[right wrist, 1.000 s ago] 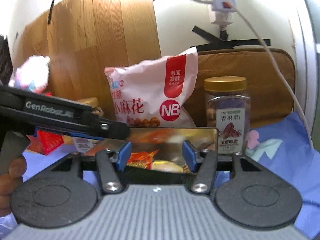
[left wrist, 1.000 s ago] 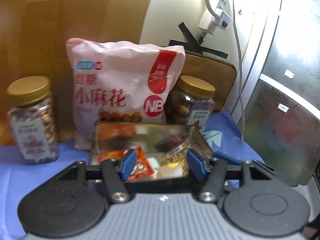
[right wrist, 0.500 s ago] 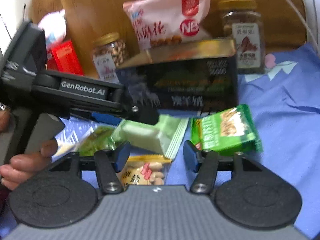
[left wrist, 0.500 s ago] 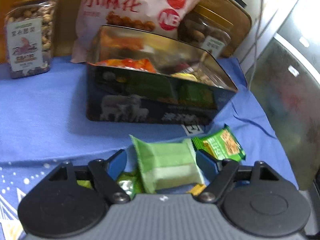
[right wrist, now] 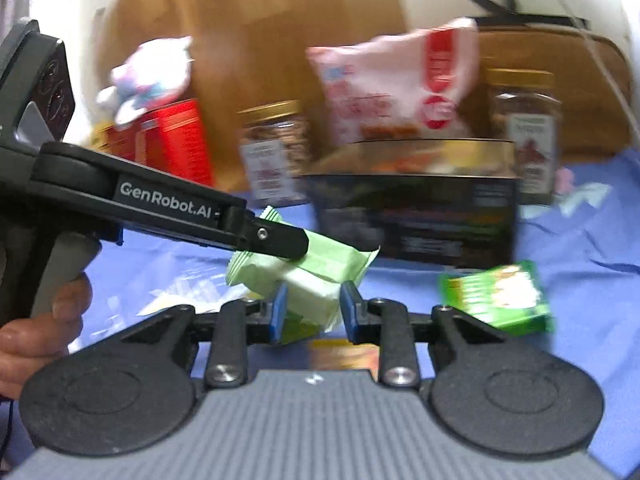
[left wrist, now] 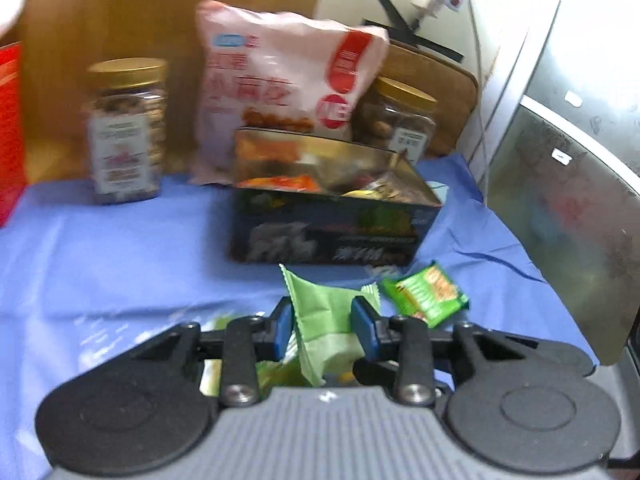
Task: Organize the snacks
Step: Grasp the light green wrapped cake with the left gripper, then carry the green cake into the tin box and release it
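Jaws of left gripper [left wrist: 325,325] pinching pale green snack packet [left wrist: 320,320], right gripper [right wrist: 311,307] jaws spread around its end, open snack tin [left wrist: 334,200] at 12 o'clock, dark green packet [left wrist: 426,294] at 2 o'clock on blue cloth [left wrist: 120,248].

Left gripper [left wrist: 325,322] fingers clamp a light green packet [left wrist: 320,316]; right gripper [right wrist: 313,306] fingers parted

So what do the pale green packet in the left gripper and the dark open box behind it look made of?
The pale green packet, pinched in the left gripper, looks like thin matte plastic film: it creases and has zigzag-cut ends. The dark open box looks like printed tin: its inner walls shine gold and mirror the snacks inside.
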